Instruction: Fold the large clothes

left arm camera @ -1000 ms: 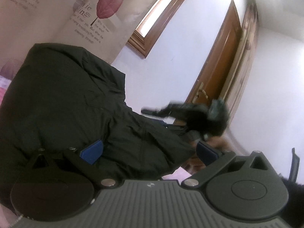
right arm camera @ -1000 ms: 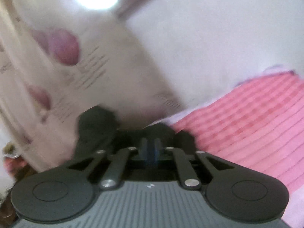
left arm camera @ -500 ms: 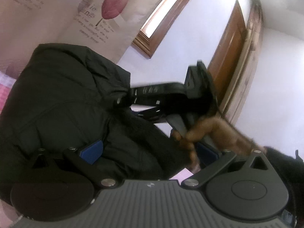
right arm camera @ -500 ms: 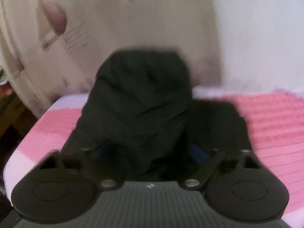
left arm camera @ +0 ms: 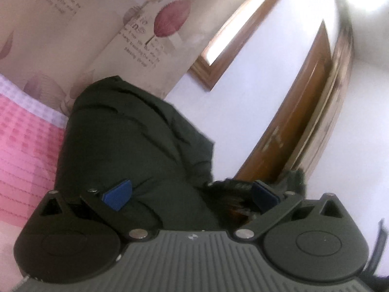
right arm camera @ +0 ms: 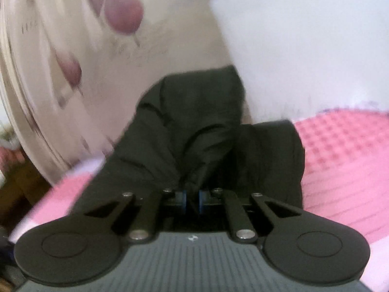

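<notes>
The right gripper [right arm camera: 192,200] pinches a fold of the black jacket [right arm camera: 194,126]; the left gripper [left arm camera: 190,194] is spread wide against it. The jacket lies bunched on a pink bedspread [right arm camera: 345,160], backed by a leaf-print curtain [left arm camera: 102,24], white wall and wooden door [left arm camera: 299,112].

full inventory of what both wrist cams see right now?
jacket: 1, black, lying on the bedcover, bunched between both grippers
fur trim: 1, dark, at jacket edge by left gripper
bedcover: 1, pink check, under jacket
curtain: 1, cream with purple leaves, behind bed
window frame: 1, wood, on white wall
door: 1, brown wood, right of window
left gripper: 1, black, blue pads, open around jacket
right gripper: 1, pinching jacket fabric
</notes>
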`<action>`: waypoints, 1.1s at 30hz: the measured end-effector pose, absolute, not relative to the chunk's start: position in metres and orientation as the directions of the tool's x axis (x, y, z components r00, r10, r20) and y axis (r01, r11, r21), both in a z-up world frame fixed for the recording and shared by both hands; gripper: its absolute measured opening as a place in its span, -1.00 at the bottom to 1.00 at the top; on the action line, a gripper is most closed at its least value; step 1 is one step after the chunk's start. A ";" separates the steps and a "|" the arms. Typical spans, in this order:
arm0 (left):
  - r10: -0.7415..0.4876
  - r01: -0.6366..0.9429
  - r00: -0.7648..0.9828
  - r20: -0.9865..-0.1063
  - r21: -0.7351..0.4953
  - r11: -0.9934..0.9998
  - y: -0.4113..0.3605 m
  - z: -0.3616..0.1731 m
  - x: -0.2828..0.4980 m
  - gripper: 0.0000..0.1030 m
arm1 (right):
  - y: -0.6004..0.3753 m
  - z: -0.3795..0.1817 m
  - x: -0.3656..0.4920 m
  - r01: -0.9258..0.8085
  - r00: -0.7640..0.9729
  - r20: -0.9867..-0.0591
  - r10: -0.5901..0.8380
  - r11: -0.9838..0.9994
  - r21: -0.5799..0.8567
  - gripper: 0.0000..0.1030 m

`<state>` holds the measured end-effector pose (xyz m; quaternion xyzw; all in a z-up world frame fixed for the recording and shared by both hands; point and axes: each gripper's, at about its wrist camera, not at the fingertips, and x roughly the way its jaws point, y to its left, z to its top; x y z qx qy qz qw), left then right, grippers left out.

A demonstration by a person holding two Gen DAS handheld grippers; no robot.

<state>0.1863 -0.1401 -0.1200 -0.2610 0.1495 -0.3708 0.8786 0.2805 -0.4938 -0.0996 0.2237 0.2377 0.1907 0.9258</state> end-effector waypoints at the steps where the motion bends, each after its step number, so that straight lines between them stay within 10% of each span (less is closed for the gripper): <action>1: -0.732 0.581 0.676 -0.081 -0.553 0.598 -0.144 -0.120 0.187 1.00 | -0.503 -0.109 0.283 -0.247 0.806 -0.333 0.490 0.789 0.563 -0.78; 9: -0.720 0.572 0.682 -0.127 -0.521 0.634 -0.152 -0.126 0.190 1.00 | -0.487 -0.098 0.264 -0.161 0.847 -0.379 0.374 0.858 0.487 -0.16; 12: -0.722 0.564 0.681 -0.122 -0.541 0.623 -0.150 -0.127 0.193 1.00 | -0.468 -0.077 0.239 -0.155 0.861 -0.406 0.307 0.918 0.366 0.69; 14: -0.723 0.566 0.679 -0.124 -0.539 0.624 -0.149 -0.127 0.193 1.00 | -0.456 -0.071 0.225 -0.122 0.869 -0.438 0.231 0.957 0.264 0.70; 15: -0.725 0.569 0.678 -0.124 -0.535 0.624 -0.149 -0.127 0.193 1.00 | -0.452 -0.072 0.223 -0.117 0.863 -0.459 0.210 0.968 0.222 0.52; 16: -0.730 0.576 0.672 -0.120 -0.534 0.619 -0.148 -0.127 0.192 1.00 | -0.451 -0.078 0.223 -0.111 0.846 -0.498 0.193 0.976 0.188 -0.16; 18: -0.739 0.584 0.664 -0.114 -0.539 0.607 -0.147 -0.127 0.192 1.00 | -0.465 -0.097 0.231 -0.091 0.802 -0.544 0.246 0.951 0.296 -0.38; 24: -0.721 0.548 0.689 -0.076 -0.596 0.587 -0.122 -0.114 0.191 1.00 | -0.513 -0.138 0.232 0.007 0.797 -0.465 0.385 0.764 0.645 -0.39; 30: -0.639 0.486 0.745 -0.190 -0.502 0.715 -0.104 -0.091 0.214 1.00 | -0.509 -0.128 0.230 0.007 0.798 -0.484 0.359 0.798 0.603 -0.15; 33: -0.628 0.442 0.736 -0.252 -0.524 0.728 -0.094 -0.096 0.231 1.00 | -0.504 -0.121 0.233 0.014 0.793 -0.517 0.323 0.838 0.545 0.33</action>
